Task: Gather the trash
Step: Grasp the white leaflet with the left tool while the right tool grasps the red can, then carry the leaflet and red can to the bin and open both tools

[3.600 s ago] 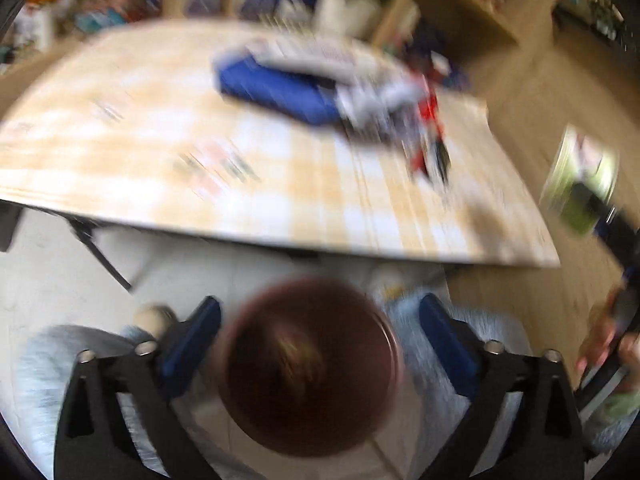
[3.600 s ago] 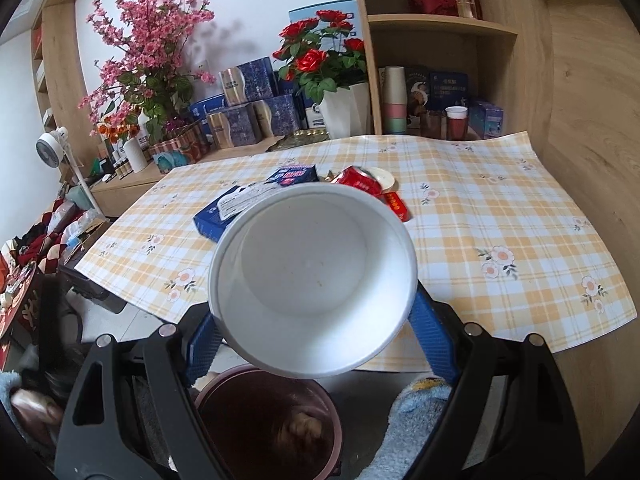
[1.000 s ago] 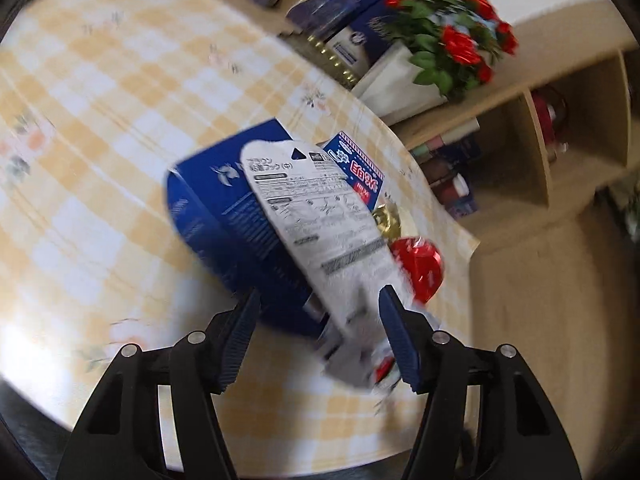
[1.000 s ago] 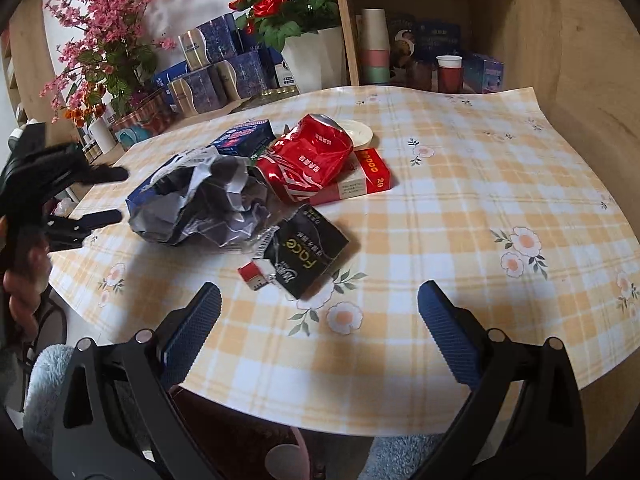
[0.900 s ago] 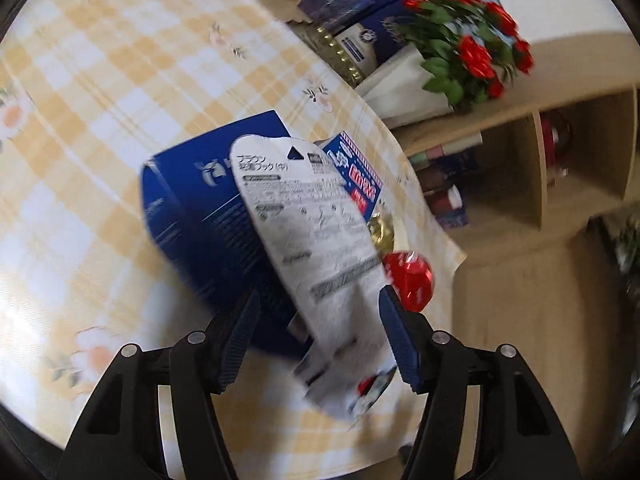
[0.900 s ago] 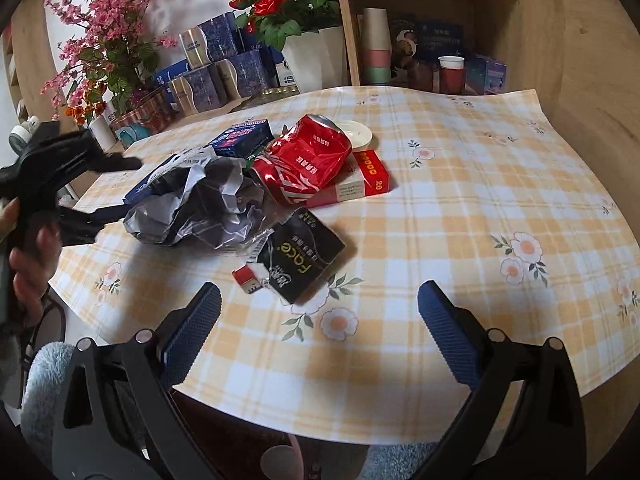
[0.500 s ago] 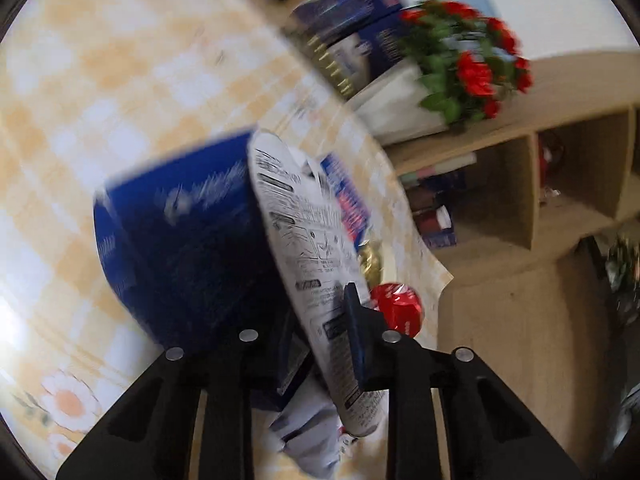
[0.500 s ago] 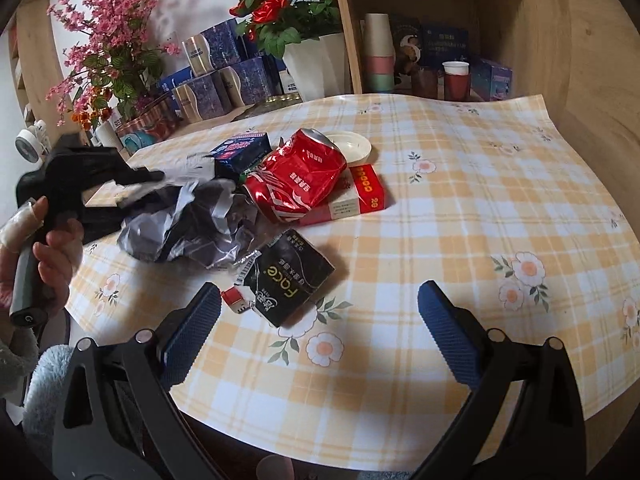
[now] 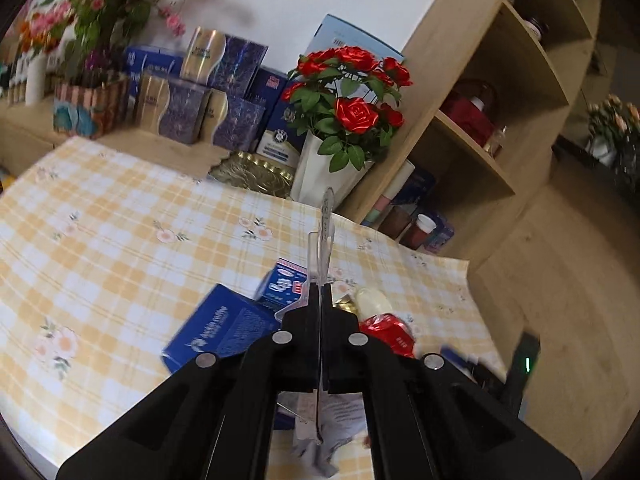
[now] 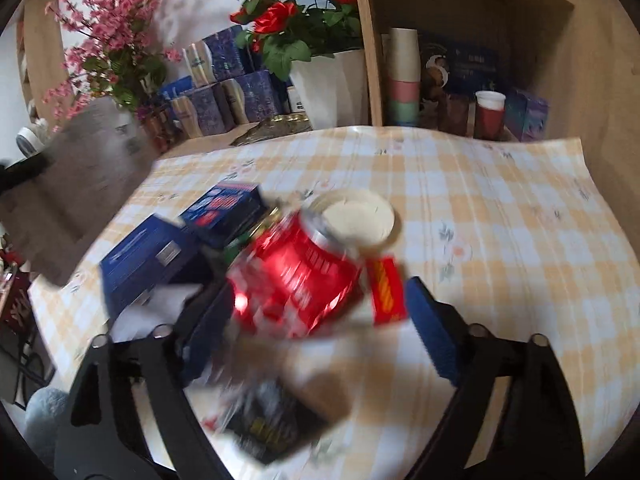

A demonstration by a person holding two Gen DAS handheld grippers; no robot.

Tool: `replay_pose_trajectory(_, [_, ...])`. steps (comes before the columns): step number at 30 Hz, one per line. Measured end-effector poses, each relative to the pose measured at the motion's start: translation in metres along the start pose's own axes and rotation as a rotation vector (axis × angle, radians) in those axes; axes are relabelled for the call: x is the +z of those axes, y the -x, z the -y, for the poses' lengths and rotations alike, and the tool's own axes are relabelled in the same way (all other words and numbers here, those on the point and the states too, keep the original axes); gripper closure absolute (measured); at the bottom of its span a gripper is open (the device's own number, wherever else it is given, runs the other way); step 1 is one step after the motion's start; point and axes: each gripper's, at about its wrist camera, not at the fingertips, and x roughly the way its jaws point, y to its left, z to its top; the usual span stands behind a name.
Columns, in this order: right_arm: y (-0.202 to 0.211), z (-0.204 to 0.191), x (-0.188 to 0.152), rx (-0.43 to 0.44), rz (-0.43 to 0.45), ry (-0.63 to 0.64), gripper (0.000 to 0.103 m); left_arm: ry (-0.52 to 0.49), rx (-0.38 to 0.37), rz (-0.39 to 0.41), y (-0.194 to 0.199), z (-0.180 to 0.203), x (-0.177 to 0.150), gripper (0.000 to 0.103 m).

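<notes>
Our left gripper (image 9: 320, 296) has its jaws pressed together on a thin plastic wrapper (image 9: 326, 232). We see the sheet edge-on, rising straight up past the fingertips and hanging crumpled below them, above the checked tablecloth (image 9: 120, 240). Just to the left of the closed tips lies a dark blue box (image 9: 218, 330), and ahead of them a smaller blue packet with red lettering (image 9: 286, 284). To the right of the tips are a white round lid (image 9: 372, 300) and part of a crushed red can (image 9: 390, 334). Far ahead stand a white vase of red roses (image 9: 344, 120) and a wooden shelf unit (image 9: 480, 120).

Our right gripper (image 10: 316, 316) is spread wide, its blue pads on either side of the crushed red can (image 10: 296, 280), which sits between the fingers; the view is blurred and we cannot tell whether either pad touches it. Beyond the can rests the white lid (image 10: 356, 218), and beside the right finger a red carton (image 10: 386, 290). To the left of the left finger lie the dark blue box (image 10: 148, 264) and the smaller blue packet (image 10: 224, 208). Below the can, nearer to us, a black sachet (image 10: 272, 424) lies on the cloth. At the far left a grey blur (image 10: 80, 200) fills the edge of the frame; we cannot make out what it is.
</notes>
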Motion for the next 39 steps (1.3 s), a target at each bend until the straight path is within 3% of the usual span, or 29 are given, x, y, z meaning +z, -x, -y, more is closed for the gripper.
replay_pose_trajectory(2, [-0.017,0.004,0.009,0.000,-0.023,-0.012,0.037,-0.024,0.022,0.005,0.008,-0.003,-0.006,0.102])
replay_pose_trajectory(9, [-0.063,0.014,0.013,0.081,-0.155,-0.145,0.038,-0.043,0.026,-0.013,0.021,-0.013,-0.020,0.102])
replay_pose_trajectory(10, [-0.065,0.015,0.013,0.091,-0.166,-0.159,0.049,-0.042,0.023,-0.012,0.024,-0.014,-0.021,0.102])
replay_pose_trajectory(12, [-0.062,0.017,0.013,0.101,-0.165,-0.185,0.058,-0.043,0.019,-0.011,0.027,-0.013,-0.022,0.102])
replay_pose_trajectory(16, [-0.029,0.020,0.017,0.074,-0.034,-0.212,0.059,-0.047,0.009,-0.009,0.037,-0.011,-0.024,0.102])
replay_pose_trajectory(21, [0.012,0.020,0.019,0.041,0.054,-0.274,0.060,-0.062,0.001,-0.029,0.049,-0.008,-0.026,0.102])
replay_pose_trajectory(26, [0.060,0.005,0.010,0.061,0.131,-0.239,0.060,-0.091,-0.011,-0.036,0.072,0.000,-0.036,0.102])
replay_pose_trajectory(30, [0.108,-0.022,-0.014,0.043,0.204,-0.189,0.060,-0.105,-0.075,-0.091,0.098,0.003,-0.059,0.102])
replay_pose_trajectory(34, [0.144,-0.042,-0.039,0.064,0.239,-0.164,0.060,-0.090,-0.126,-0.145,0.119,-0.003,-0.082,0.102])
replay_pose_trajectory(39, [0.174,-0.050,-0.074,0.095,0.208,-0.196,0.060,-0.096,-0.133,-0.200,0.144,-0.008,-0.113,0.102])
